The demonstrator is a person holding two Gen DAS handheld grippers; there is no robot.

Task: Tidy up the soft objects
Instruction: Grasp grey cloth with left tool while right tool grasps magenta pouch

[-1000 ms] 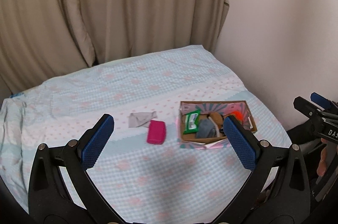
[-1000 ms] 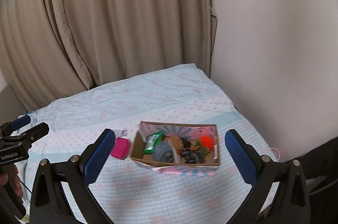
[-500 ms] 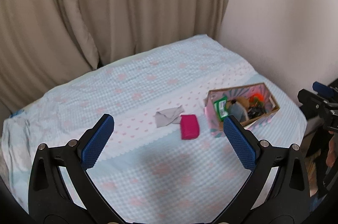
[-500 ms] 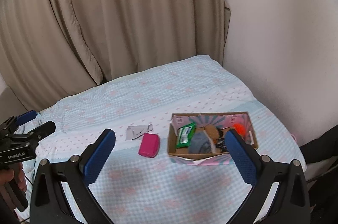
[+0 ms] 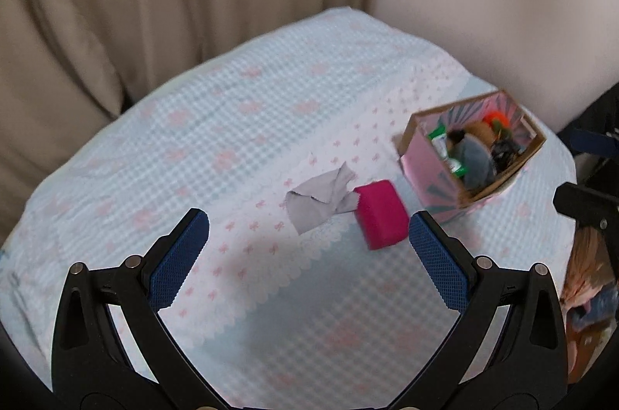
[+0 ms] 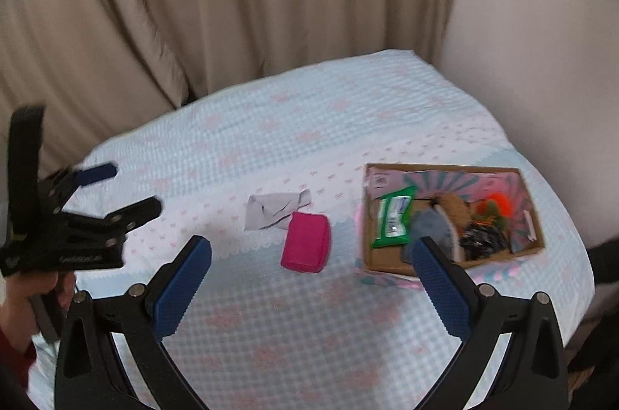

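So, left wrist view: left gripper [image 5: 308,230] hovering over the bed [image 5: 232,123], fingers [image 5: 180,257] wide apart, holding nothing. Pink pouch [image 5: 381,214] touching a grey cloth [image 5: 321,197], box [image 5: 470,154] of soft stuff just beside. Right wrist view: right gripper [image 6: 311,257] spread wide too, empty. Same pouch [image 6: 306,242], cloth [image 6: 272,210], box [image 6: 450,212] to the right of them.
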